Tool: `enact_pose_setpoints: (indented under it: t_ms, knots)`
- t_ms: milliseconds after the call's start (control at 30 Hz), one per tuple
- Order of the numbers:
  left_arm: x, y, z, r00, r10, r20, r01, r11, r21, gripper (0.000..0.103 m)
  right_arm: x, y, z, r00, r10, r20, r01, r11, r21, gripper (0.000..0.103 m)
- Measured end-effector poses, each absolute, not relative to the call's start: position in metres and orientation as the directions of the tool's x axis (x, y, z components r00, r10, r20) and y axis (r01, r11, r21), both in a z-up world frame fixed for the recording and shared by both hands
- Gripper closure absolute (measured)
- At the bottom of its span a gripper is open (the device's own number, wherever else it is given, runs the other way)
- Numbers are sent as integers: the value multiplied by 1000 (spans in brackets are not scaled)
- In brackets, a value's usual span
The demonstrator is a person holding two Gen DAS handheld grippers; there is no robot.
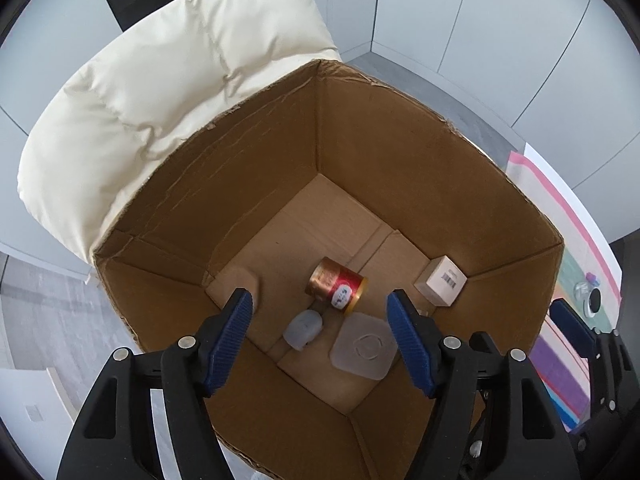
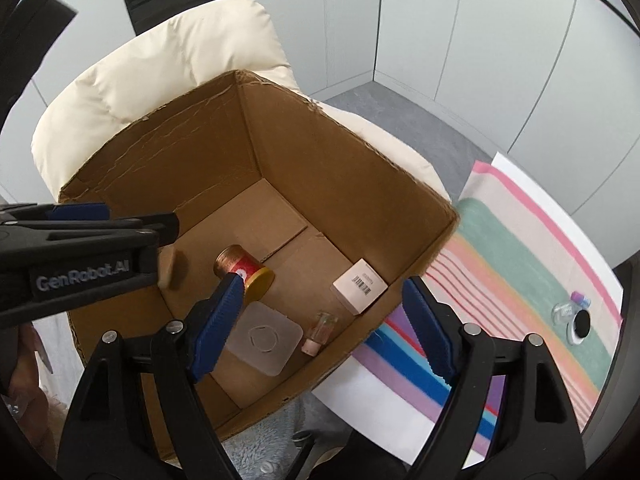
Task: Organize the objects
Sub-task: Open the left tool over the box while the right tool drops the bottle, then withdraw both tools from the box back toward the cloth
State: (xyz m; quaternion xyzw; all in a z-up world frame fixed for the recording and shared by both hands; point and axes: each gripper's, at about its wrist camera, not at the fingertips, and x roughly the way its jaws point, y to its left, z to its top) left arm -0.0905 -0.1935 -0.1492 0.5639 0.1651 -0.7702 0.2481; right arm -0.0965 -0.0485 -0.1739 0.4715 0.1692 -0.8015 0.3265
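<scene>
While both grippers hang over the box: nothing sits between either pair of fingers.
Left gripper (image 1: 320,334): jaws apart, empty; "GenRobot.AI" reads on its side in the right wrist view.
Right gripper (image 2: 324,330): jaws wide apart, empty.
Cardboard box (image 1: 400,168): one, open-topped, against a cream cushion (image 1: 160,100).
Inside, on the floor: one red-and-gold can (image 1: 336,290) lying on its side, label unreadable; one white carton (image 1: 442,286) with a barcode; one frosted square lid (image 1: 366,346); one small glass vial (image 2: 322,330); one pale cap (image 1: 303,328).
Striped cloth (image 2: 520,260): one, beside the box, bearing a black-and-white round thing (image 2: 580,326).
</scene>
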Motion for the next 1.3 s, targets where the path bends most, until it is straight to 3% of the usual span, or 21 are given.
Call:
enact_pose_setpoints:
  t_ms: [567,933,1300]
  knots:
    - [-79,-131,-128,-312,-189,-931,434,-900,37,32,-94,24,-156,-388,-321,-864,595,-803,31,20]
    - [-37,-68,-102,-406,-212,-889,332,-940,73,31,-56,82,-142,-396,-310,-864,541,-840,54,20]
    - [-4,-45,-108,-392,-196,-899,318,-946,68,31,-16,112,-146,-366,-322,-873,535,-841,86,20]
